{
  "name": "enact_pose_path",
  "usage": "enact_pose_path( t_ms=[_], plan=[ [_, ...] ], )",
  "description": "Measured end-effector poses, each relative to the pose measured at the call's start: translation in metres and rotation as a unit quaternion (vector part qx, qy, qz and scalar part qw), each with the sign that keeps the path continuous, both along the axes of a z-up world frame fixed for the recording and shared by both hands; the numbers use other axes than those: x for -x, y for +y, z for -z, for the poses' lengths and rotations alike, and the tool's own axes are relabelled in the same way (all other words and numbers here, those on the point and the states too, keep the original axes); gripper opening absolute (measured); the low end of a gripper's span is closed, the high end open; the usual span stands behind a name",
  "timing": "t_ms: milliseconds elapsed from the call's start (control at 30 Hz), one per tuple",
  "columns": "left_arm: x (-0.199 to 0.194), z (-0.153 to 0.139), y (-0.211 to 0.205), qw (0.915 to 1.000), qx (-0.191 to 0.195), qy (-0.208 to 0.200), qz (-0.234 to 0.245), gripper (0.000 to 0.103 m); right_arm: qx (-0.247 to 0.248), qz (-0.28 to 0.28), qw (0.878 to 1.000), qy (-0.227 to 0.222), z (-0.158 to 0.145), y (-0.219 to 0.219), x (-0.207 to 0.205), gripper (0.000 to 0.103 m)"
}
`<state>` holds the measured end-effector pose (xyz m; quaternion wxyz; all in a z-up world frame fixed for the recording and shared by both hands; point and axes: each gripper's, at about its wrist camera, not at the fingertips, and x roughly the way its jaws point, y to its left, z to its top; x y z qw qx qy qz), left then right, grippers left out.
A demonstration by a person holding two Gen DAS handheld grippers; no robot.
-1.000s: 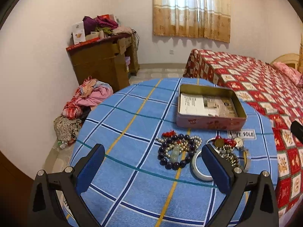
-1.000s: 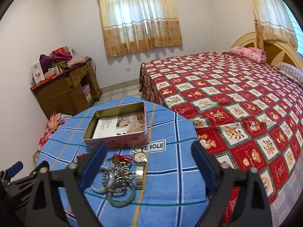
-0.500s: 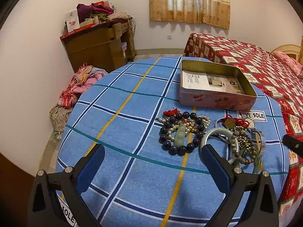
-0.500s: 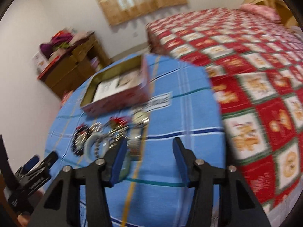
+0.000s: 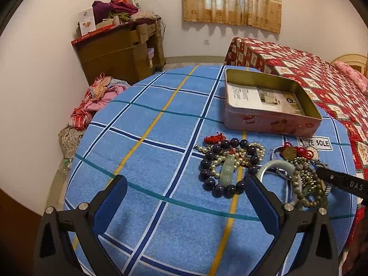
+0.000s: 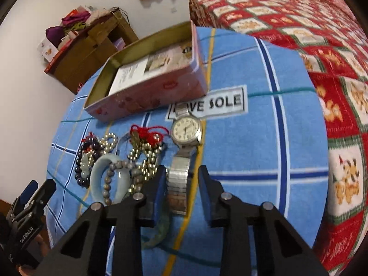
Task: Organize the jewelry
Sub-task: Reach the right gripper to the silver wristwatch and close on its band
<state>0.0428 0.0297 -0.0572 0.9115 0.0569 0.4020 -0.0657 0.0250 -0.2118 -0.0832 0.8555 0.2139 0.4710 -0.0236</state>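
Left wrist view angled down over the table [image 5: 147, 151], right wrist view closer, both sharing the tin [image 6: 147, 96]

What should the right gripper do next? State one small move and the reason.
Probably finish closing on the watch. The right gripper has just been closing, and its fingers straddle the metal band, with a gap on each side. The open tin lies just beyond, so a firm pinch should come before any lift.

Shiny metal watch [image 6: 184, 138], matt cloth tablecloth [image 5: 149, 149], metal tin [image 5: 271, 105]
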Motion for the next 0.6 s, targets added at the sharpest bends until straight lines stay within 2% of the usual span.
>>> enact_pose_path(
  t_ms=[33, 67, 167, 300, 600],
  plan=[
    [-0.002, 0.002, 0.001, 1.0, 0.0, 0.003, -0.002, 0.102, -0.002, 0.001, 1.0, 0.002, 0.0, -0.002, -0.001, 0.022],
    [-0.005, 0.004, 0.003, 1.0, 0.0, 0.006, -0.006, 0.102, -0.007, 0.004, 1.0, 0.005, 0.001, -0.006, -0.001, 0.02],
    [-0.009, 0.007, 0.009, 0.9998, 0.008, 0.013, -0.015, 0.102, -0.011, 0.002, 1.0, 0.007, -0.001, -0.012, 0.001, 0.019],
    [-0.012, 0.009, 0.014, 0.9993, 0.024, 0.019, -0.023, 0.102, 0.016, 0.002, 1.0, 0.0, -0.009, -0.01, 0.008, 0.018],
    [-0.013, 0.009, 0.011, 0.9995, 0.018, 0.017, -0.02, 0.102, 0.035, -0.012, 0.999, 0.007, -0.013, -0.015, 0.033, 0.018]
  ],
)
